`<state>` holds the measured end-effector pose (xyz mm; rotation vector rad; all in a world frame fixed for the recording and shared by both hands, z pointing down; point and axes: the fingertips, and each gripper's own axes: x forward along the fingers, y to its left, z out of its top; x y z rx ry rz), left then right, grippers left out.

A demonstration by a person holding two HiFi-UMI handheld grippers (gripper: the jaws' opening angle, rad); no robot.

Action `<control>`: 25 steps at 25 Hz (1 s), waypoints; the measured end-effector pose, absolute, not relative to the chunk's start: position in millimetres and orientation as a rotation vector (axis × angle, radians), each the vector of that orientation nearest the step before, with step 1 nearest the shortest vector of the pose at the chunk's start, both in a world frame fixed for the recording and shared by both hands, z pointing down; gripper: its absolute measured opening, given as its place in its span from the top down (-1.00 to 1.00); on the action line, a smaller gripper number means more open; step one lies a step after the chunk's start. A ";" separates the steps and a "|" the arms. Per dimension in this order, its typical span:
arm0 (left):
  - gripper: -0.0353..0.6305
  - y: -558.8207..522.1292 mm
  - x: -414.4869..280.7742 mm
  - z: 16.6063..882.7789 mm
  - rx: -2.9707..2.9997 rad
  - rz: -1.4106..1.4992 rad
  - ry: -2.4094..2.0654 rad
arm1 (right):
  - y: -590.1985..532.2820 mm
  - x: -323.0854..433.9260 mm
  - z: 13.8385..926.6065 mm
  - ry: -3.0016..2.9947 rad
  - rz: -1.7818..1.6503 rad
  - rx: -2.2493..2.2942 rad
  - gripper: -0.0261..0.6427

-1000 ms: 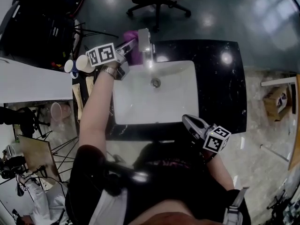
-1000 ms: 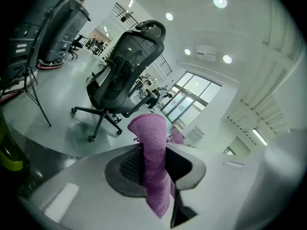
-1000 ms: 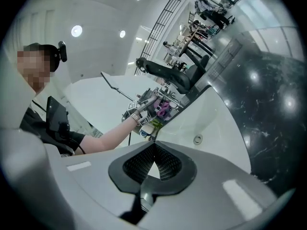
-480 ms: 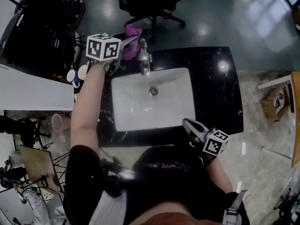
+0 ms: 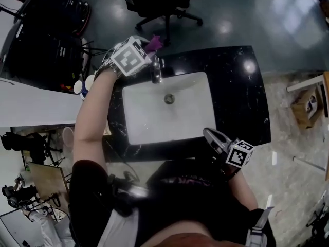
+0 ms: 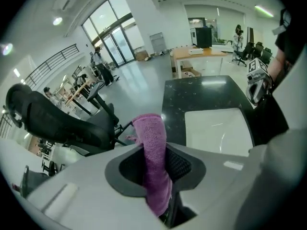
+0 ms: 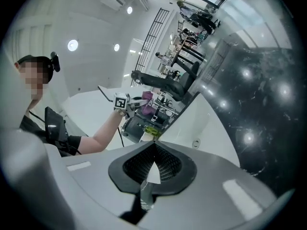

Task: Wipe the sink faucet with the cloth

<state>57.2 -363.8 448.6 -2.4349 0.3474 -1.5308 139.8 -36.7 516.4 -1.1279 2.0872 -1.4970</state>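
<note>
The left gripper (image 6: 154, 169) pinches the purple cloth (image 6: 152, 147), just beside the faucet (image 5: 156, 72) at the sink's (image 5: 154, 120) back edge; the right gripper (image 7: 152, 166) hangs at the front edge, jaws pressed together and empty; wiping seems under way, but how much is done I cannot tell.

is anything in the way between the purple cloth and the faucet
Nothing visible does. The left gripper holds the purple cloth just past the faucet, on the side away from the person, and the head view shows nothing standing between them.
</note>
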 end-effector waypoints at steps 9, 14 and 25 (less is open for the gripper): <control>0.62 -281.3 41.9 453.4 -2.299 -1.452 0.253 | -33.9 103.8 509.1 2.156 -1.498 -1.061 0.89; 0.61 -266.2 36.6 455.2 -2.304 -1.360 0.309 | -29.5 98.2 505.4 2.166 -1.483 -1.067 0.89; 0.61 -275.7 17.1 505.1 -2.086 -1.333 0.481 | -26.1 95.0 507.2 2.189 -1.492 -1.089 0.89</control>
